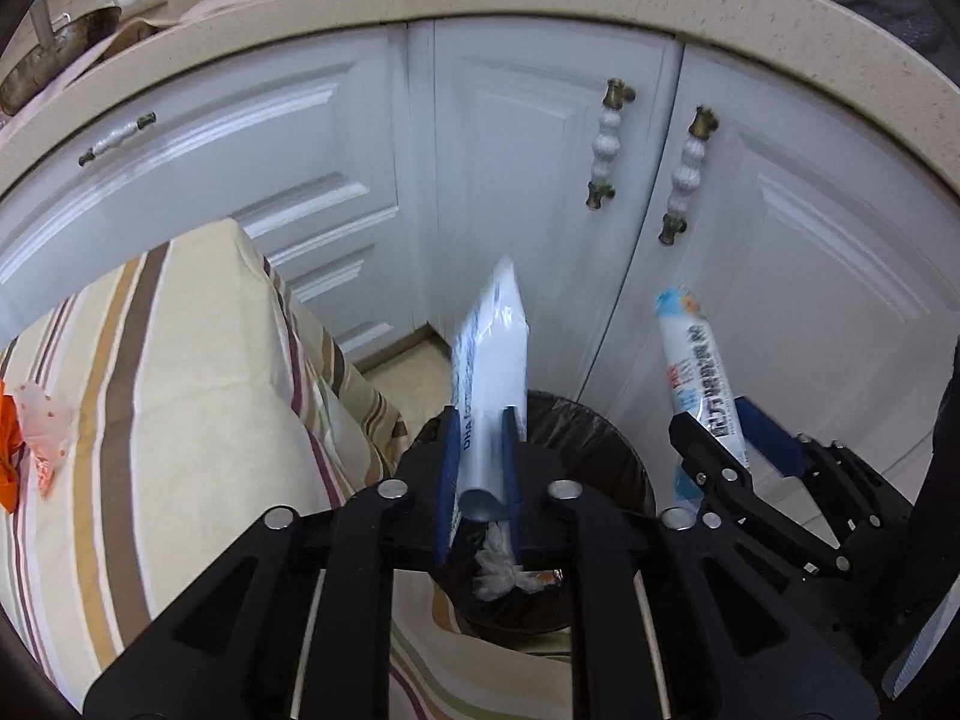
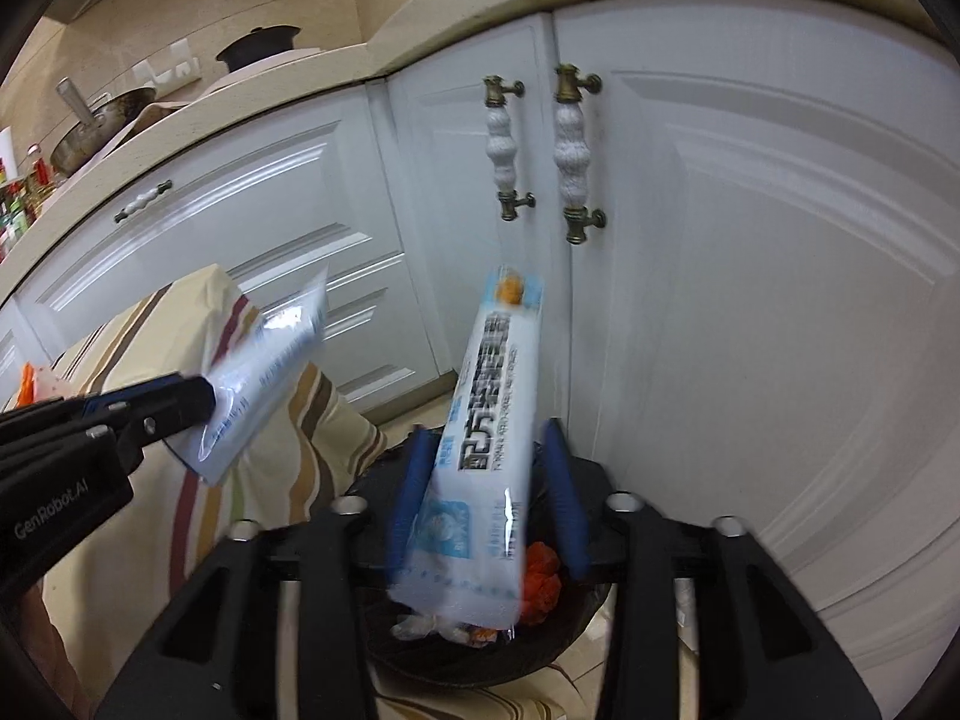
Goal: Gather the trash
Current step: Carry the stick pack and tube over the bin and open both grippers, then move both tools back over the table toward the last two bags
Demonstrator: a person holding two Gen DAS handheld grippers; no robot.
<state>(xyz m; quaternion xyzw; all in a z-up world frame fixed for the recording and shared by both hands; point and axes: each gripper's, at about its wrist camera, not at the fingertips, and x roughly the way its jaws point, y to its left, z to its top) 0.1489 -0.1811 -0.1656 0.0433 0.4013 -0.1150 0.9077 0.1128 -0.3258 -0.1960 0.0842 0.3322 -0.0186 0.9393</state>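
So we're at the drop-off bit. Both grippers hang over the black-lined trash bin [image 1: 600,456] at the bottom middle of the left wrist view, each with a wrapper.

The left gripper [image 1: 480,468] has a white-and-blue packet [image 1: 489,360] standing up between its blue pads; the jaws sit narrow, and I honestly can't tell if they're pinching it or only cradling it. The right gripper [image 2: 489,480] is about half open, and the long printed wrapper [image 2: 492,420] is leaning between the pads with a clear gap on the right side, its lower end blurred and hanging over the bin, so I'd say it's let go.

The bin already has some tissue and orange scraps in it. More trash, an orange bit and a dotted wrapper [image 1: 42,432], lies on the striped tabletop [image 1: 180,390] at the left edge.

Next up, I reckon: let both wrappers fall clear into the bin, then head back for the leftovers.
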